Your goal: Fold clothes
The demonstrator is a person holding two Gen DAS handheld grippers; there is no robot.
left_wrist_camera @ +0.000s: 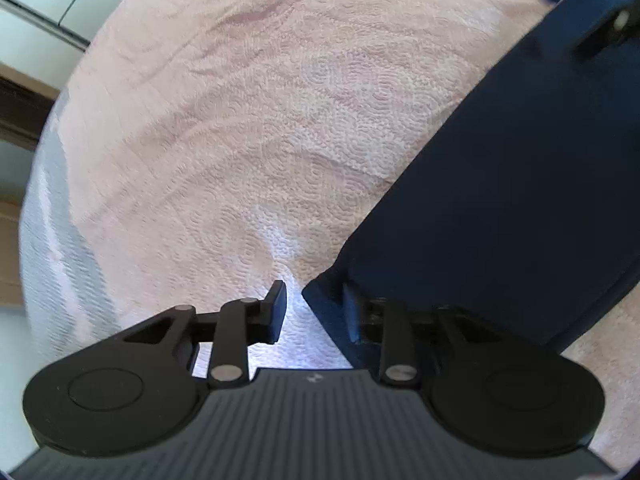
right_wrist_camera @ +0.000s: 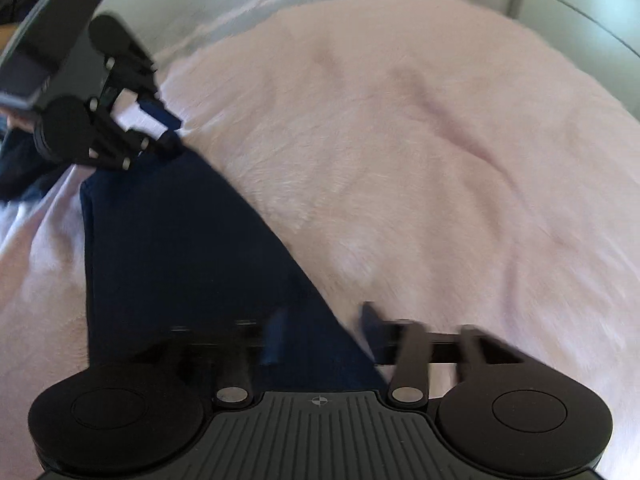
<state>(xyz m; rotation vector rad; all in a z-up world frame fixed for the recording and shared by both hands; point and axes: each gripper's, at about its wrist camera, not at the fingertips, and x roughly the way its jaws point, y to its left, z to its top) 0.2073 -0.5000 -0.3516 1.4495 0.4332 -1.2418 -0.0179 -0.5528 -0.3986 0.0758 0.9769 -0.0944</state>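
Pink quilted bedspread [left_wrist_camera: 248, 128] wide and bare at far left, our left gripper [left_wrist_camera: 316, 312] and right gripper [right_wrist_camera: 324, 336] parted over navy garment [left_wrist_camera: 500, 184] corners, not pinching.

Dark navy garment [left_wrist_camera: 500, 184], folded flat in long strip, lying on pink blanket [left_wrist_camera: 248, 128].

Pink blanket [left_wrist_camera: 248, 128] open, unobstructed; navy garment [left_wrist_camera: 500, 184] covers its near side.

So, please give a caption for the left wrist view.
Left gripper at the corner of a navy garment on a pink blanket.
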